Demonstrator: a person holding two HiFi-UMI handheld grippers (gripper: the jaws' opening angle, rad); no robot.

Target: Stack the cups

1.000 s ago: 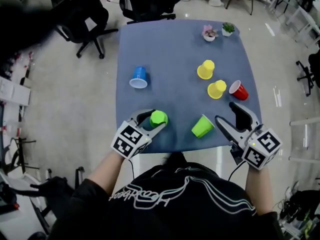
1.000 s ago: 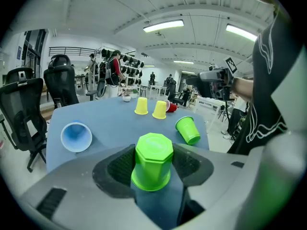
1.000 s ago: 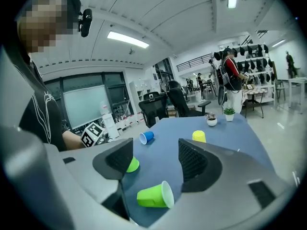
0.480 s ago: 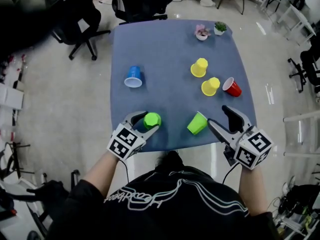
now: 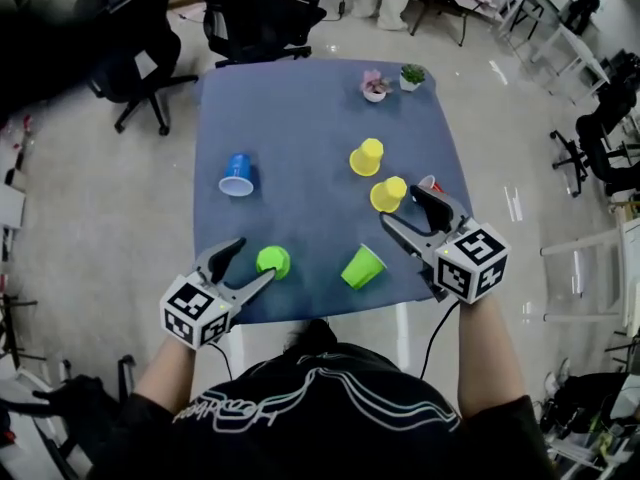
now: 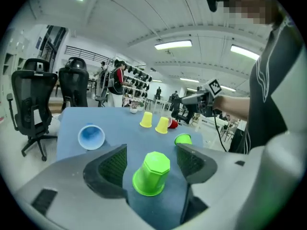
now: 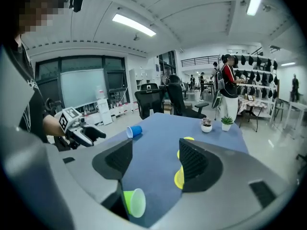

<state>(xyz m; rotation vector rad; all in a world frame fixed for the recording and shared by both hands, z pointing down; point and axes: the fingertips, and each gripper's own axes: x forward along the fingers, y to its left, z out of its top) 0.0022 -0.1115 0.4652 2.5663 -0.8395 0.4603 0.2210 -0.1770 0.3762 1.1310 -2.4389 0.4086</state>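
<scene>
Open jaws over blue table (image 5: pixel 310 118)
Lower left, left gripper (image 5: pixel 248 266) has just opened round the upturned green cup (image 5: pixel 273 261) (pads clear); right gripper (image 5: pixel 402 208), centre right, gapes empty

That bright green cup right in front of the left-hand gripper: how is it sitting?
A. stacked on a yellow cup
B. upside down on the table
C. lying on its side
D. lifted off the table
B: the green cup stands mouth down on the blue table, closed base up. The left gripper, whose jaws have just been opening, does not press on it.
</scene>
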